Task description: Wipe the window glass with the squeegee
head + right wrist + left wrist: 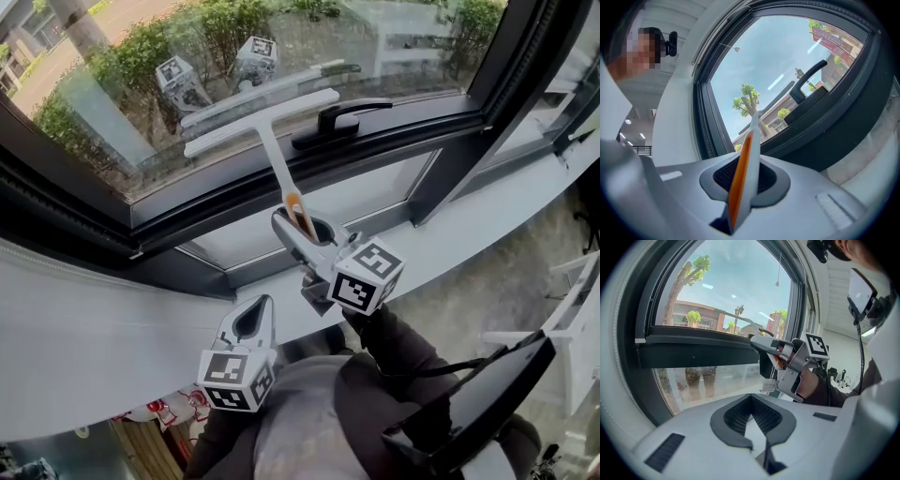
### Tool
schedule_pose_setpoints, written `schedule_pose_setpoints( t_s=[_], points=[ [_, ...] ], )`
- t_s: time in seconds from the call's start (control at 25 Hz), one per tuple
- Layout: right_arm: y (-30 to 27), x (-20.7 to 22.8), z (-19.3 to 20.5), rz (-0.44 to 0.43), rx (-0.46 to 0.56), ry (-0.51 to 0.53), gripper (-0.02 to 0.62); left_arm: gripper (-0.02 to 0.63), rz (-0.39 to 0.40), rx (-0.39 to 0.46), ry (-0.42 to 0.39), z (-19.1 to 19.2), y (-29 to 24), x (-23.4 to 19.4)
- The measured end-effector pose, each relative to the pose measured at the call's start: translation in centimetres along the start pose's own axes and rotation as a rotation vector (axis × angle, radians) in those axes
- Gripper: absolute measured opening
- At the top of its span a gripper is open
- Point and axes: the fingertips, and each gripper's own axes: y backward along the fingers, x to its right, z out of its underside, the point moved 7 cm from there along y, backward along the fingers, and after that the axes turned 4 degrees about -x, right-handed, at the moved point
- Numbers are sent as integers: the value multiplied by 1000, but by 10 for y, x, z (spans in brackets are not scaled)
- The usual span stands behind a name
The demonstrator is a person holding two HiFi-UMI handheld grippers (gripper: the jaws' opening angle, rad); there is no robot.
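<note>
**Squeegee low on glass, close to window handle**

The squeegee (263,120) is gripped at its handle end by the right claw (302,225). Its blade is held tilted, low on the glass (122,66) and just beside the window handle (339,120). The left claw (253,325) is closed on nothing, down by the sill (487,225).

Risks: the blade could be snagged on the window handle, or twisted in the end-only grip, and streaks would be left.

The blade and its reflection are shown only in the head view. Blade contact with the glass cannot be confirmed. The pads on the orange-striped handle are shown only in the right gripper view.
</note>
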Motion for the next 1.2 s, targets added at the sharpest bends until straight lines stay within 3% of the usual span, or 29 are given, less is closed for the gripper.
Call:
schedule_pose_setpoints(
  t_s=[0.72, 1.2],
  points=[
    [5, 4, 10, 9, -26, 6, 40, 0, -9, -17, -4, 6, 2, 6],
    [4, 7, 12, -48, -44, -29, 32, 0, -9, -19, -5, 4, 3, 7]
  ],
)
